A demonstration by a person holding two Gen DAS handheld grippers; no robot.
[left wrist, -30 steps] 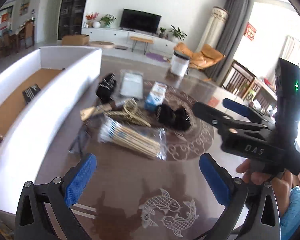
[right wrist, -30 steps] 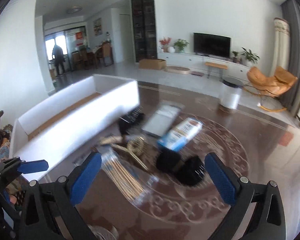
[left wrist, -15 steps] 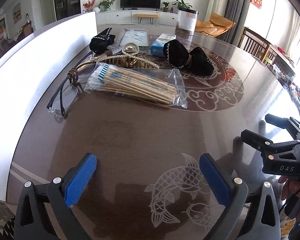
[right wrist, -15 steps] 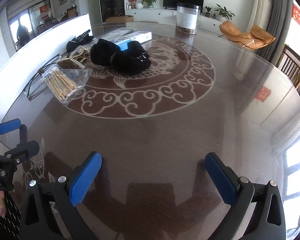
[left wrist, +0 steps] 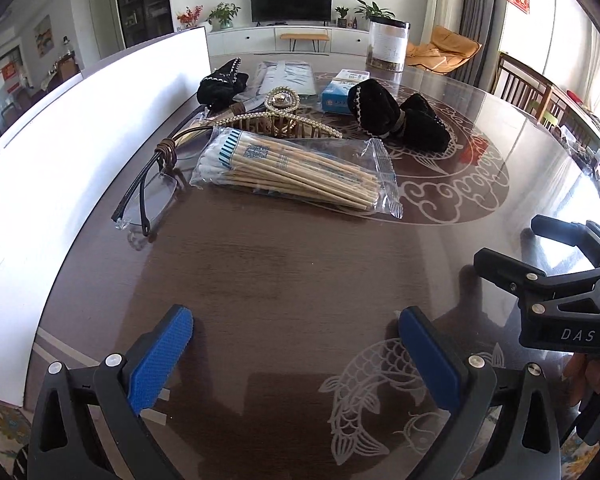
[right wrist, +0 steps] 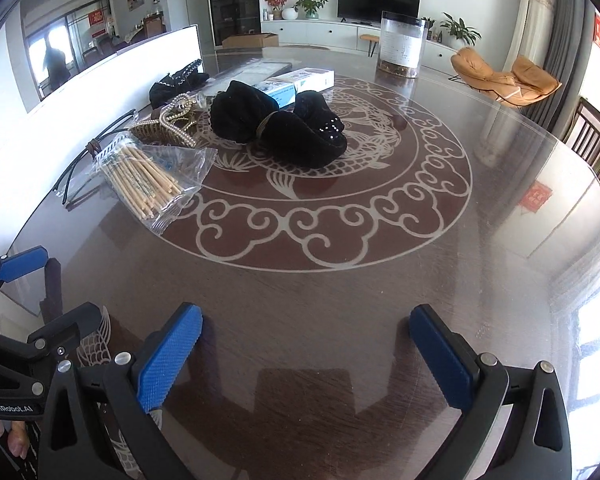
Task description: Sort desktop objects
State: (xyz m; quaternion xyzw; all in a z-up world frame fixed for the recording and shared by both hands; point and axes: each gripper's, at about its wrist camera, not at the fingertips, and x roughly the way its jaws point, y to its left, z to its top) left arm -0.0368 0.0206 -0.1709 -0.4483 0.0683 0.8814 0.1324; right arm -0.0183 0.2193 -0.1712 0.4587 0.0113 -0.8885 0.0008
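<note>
You're looking at a light, crinkly, slippery bag of cotton swabs (left wrist: 296, 172) lying mid-bench (left wrist: 300, 280), just beside the glasses (left wrist: 148, 196) and touching the pearl hair claw clip (left wrist: 280, 114); I'd be pinching it across the stick bundle, not the loose film ends. The glasses are fragile, so go for the frame, not the lens. The black velvet bow (right wrist: 280, 128) is soft and easy. Left claw (left wrist: 296, 356) and right claw (right wrist: 306, 352) are both hanging wide open, holding nothing, well short of the pile.
</note>
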